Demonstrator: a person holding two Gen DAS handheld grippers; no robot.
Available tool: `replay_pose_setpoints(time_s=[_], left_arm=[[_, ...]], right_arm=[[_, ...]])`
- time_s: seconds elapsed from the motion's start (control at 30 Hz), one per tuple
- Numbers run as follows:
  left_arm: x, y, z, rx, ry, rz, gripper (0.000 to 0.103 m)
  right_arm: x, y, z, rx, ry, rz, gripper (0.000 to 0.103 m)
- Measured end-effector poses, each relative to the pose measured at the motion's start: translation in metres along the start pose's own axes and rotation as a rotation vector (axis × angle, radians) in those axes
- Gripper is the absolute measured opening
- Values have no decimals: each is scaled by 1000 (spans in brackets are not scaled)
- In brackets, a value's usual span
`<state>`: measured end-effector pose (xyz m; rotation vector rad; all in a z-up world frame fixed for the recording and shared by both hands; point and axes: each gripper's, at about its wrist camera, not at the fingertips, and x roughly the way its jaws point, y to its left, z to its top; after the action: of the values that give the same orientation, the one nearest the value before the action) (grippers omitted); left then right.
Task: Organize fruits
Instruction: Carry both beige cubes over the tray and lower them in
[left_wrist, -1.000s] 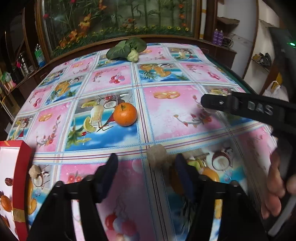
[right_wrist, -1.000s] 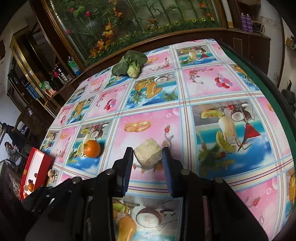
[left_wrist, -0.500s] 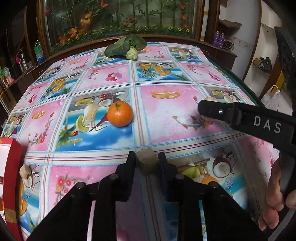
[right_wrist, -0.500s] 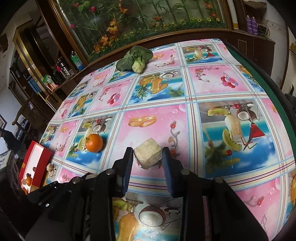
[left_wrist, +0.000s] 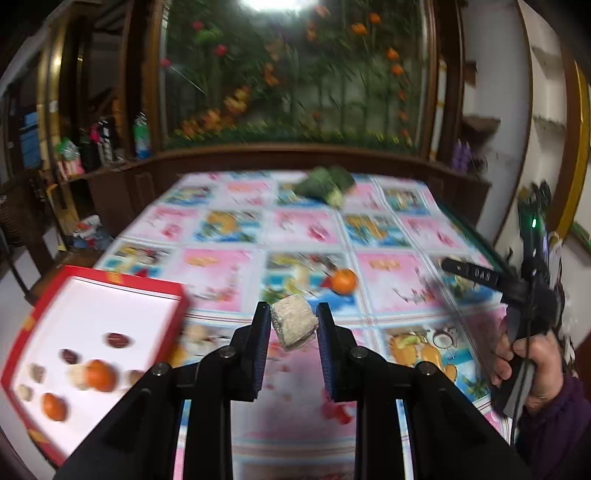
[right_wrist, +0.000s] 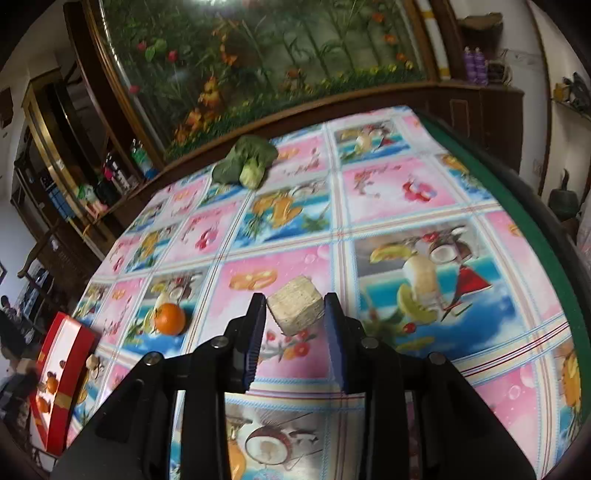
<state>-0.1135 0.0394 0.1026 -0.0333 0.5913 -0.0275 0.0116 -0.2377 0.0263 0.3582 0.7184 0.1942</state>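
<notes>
My left gripper (left_wrist: 293, 326) is shut on a beige chunk (left_wrist: 294, 326) and holds it above the table. My right gripper (right_wrist: 295, 312) is shut on a second beige cube (right_wrist: 295, 308), raised over the patterned cloth. An orange (left_wrist: 344, 281) lies on the table; it also shows in the right wrist view (right_wrist: 169, 319). A red box with a white inside (left_wrist: 92, 317) at the left holds oranges (left_wrist: 99, 374) and several small brown pieces; its red side shows in the right wrist view (right_wrist: 61, 376).
A green leafy vegetable (right_wrist: 245, 162) lies at the table's far end. The table's dark green edge (right_wrist: 535, 206) runs along the right. The right hand and its gripper handle (left_wrist: 524, 295) show in the left wrist view.
My left gripper closed on the chunk, lifted it off the table and swung left toward the red box. My right gripper kept hold of its cube and rose slightly.
</notes>
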Motion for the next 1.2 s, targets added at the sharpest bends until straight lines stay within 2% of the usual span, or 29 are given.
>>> replay_pose_setpoints(time_s=[0.17,0.3,0.47,0.7,1.0,1.2], left_arm=[[-37,26,1,-11,-82,31,24],[-59,42,2,-28,-140,58,24],[-77,56,3,-50,-190,70,24],[-88,67,-2,-52,-212,77,24],[-104,99,-2,-98,-278,159,24],[-111,118,-4,-119,-301,208,24]], right_arm=[[-10,-1,-1,32,-51,-2,33],[-29,21,-7,31,-94,17,34],[-44,69,-32,-10,-98,131,34],[-53,139,-52,-79,-54,282,34],[-79,227,-74,-248,-48,442,34],[-82,264,-83,-308,-29,510,34]])
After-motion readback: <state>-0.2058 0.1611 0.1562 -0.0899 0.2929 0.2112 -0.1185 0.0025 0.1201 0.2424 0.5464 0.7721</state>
